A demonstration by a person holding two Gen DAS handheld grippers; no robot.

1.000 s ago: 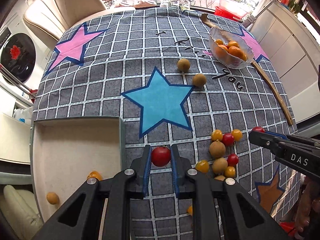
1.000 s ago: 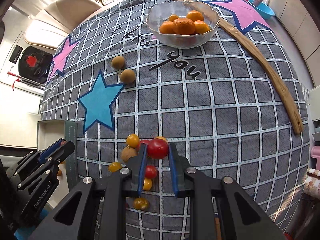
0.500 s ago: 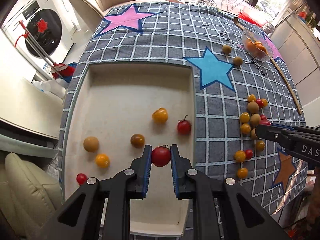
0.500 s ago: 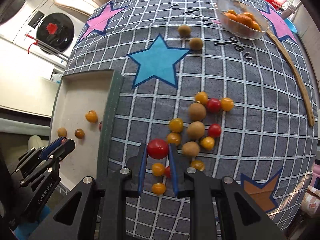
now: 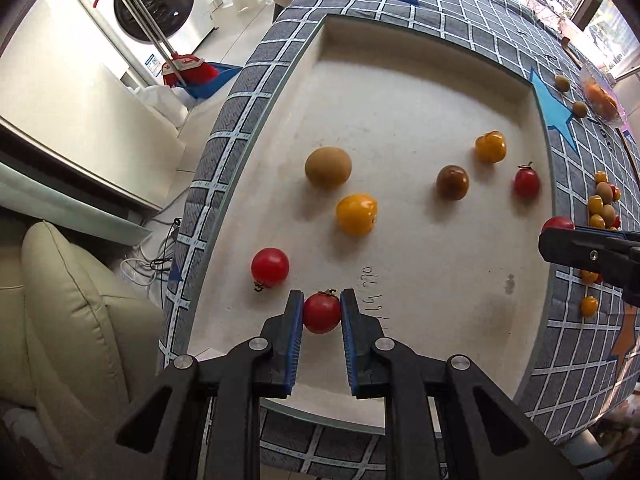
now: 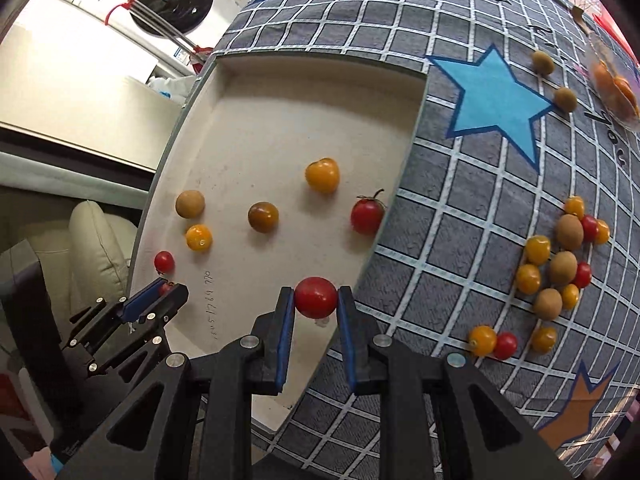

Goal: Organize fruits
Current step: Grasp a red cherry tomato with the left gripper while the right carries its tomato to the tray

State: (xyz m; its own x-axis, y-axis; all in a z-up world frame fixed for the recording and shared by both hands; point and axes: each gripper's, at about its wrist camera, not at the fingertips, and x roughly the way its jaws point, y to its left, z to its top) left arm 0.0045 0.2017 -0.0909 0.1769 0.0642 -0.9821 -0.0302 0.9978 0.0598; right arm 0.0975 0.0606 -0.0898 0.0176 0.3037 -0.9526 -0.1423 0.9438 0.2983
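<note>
My left gripper (image 5: 321, 314) is shut on a red cherry tomato (image 5: 322, 313), low over the near left part of the white tray (image 5: 400, 64). My right gripper (image 6: 315, 298) is shut on another red cherry tomato (image 6: 315, 297) above the tray's (image 6: 320, 64) near right rim. Several fruits lie in the tray: a tan longan (image 5: 328, 167), a yellow tomato (image 5: 356, 214), a red tomato (image 5: 270, 267), a brown tomato (image 5: 452, 182). In the right wrist view the left gripper (image 6: 160, 294) shows at lower left. A loose pile of small fruits (image 6: 560, 268) sits on the cloth right of the tray.
A grid-patterned tablecloth with a blue star (image 6: 494, 96) covers the table. Two longans (image 6: 543, 62) and a glass bowl of oranges (image 6: 614, 84) stand at the far right. A cream seat (image 5: 68, 312) and a red broom (image 5: 182, 70) are off the table's left edge.
Both grippers have carried their red tomatoes leftward from the cloth and the fruit pile to above the tray. The left one now hangs lower over the tray floor.
</note>
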